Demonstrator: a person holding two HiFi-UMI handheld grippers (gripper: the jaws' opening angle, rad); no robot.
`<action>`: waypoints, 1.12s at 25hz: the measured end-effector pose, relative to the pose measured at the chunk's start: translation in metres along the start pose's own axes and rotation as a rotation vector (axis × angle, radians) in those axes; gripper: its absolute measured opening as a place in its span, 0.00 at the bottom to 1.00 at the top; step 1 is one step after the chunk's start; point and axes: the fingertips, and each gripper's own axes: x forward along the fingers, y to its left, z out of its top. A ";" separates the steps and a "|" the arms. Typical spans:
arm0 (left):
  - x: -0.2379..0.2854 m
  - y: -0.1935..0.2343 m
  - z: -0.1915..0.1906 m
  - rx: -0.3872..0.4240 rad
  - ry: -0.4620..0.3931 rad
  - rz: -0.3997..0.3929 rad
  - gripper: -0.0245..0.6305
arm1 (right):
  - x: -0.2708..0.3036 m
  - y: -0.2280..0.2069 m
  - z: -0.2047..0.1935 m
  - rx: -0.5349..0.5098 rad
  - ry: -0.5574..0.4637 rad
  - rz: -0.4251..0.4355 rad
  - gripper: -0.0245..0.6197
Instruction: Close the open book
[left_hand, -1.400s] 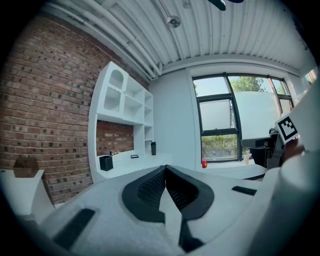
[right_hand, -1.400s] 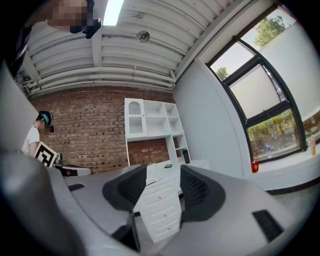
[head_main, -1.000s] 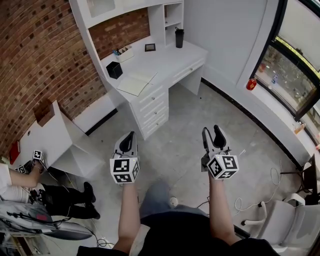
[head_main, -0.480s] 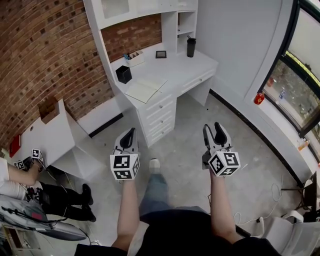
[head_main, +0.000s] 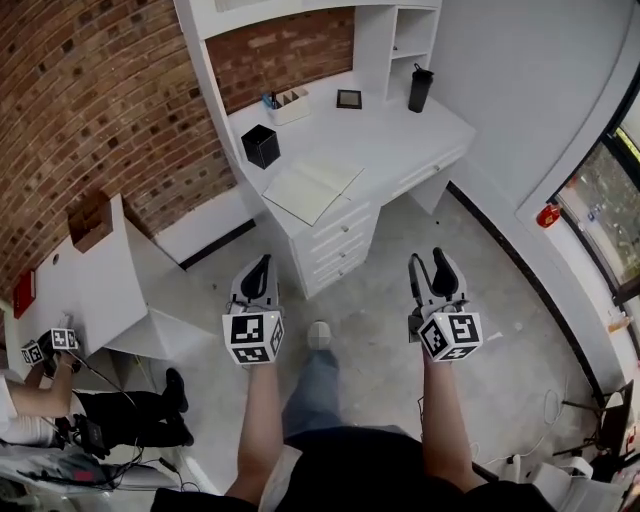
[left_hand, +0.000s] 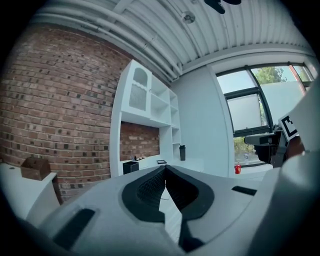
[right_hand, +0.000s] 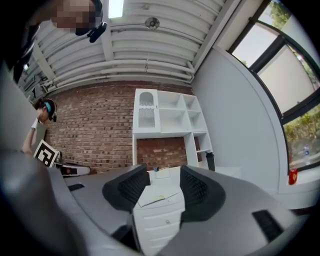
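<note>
Book (head_main: 312, 190) lay open and flat at the front edge of the white desk (head_main: 405, 135), just forward of a black box (head_main: 261, 146). It looked thin, light and floppy, perhaps a notebook; one cover's free outer edge seemed the place to lift. Well short of the desk, the left gripper (head_main: 258, 272) was pressed together and empty, and the right gripper (head_main: 430, 265) was spread, holding nothing.

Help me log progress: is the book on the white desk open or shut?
Open. The book lies spread flat near the desk's front edge, with two pages showing either side of a centre crease.
</note>
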 end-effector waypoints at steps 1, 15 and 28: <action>0.018 0.006 -0.003 0.004 0.007 -0.005 0.05 | 0.019 -0.003 -0.004 0.006 0.003 -0.001 0.33; 0.195 0.103 -0.002 0.032 0.066 -0.048 0.05 | 0.257 -0.005 -0.035 0.018 0.093 0.039 0.33; 0.236 0.128 -0.006 0.013 0.103 -0.029 0.05 | 0.318 -0.016 -0.044 0.052 0.119 0.051 0.33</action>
